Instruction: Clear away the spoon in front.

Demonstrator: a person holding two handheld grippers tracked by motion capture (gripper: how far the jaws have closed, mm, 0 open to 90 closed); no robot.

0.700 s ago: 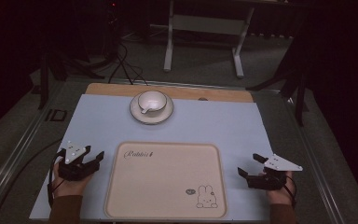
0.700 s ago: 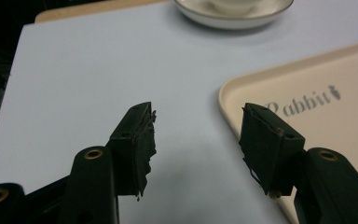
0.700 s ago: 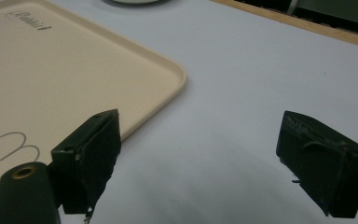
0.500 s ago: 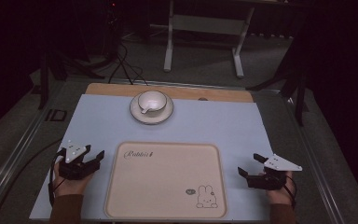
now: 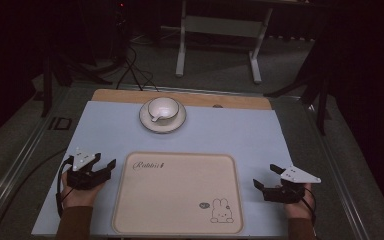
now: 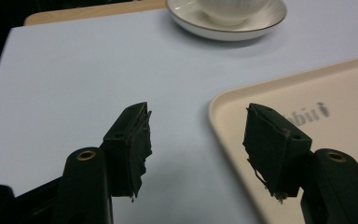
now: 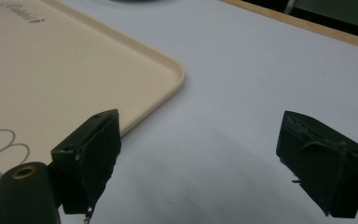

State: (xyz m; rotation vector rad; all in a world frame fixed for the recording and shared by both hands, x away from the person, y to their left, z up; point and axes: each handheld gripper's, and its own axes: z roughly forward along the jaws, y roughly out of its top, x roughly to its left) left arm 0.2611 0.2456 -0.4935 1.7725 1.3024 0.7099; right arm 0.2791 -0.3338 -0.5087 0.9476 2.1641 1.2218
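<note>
Pale blue table (image 5: 240, 135) is holding the tray (image 5: 177, 192) centered, cup (image 5: 161, 109) lying beyond it, left gripper (image 5: 106, 167) and right gripper (image 5: 264, 180) flanking it, both gaping, empty; suggest approaching the cup level.

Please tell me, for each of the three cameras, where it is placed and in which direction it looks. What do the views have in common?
High view: above the person's side, looking forward and down on the table; both hands, left gripper, right gripper.
Left gripper view: rides the left gripper, facing the cup on its saucer; open jaws.
Right gripper view: rides the right gripper, facing the table's far edge; open jaws.
Shared: the beige tray.
</note>
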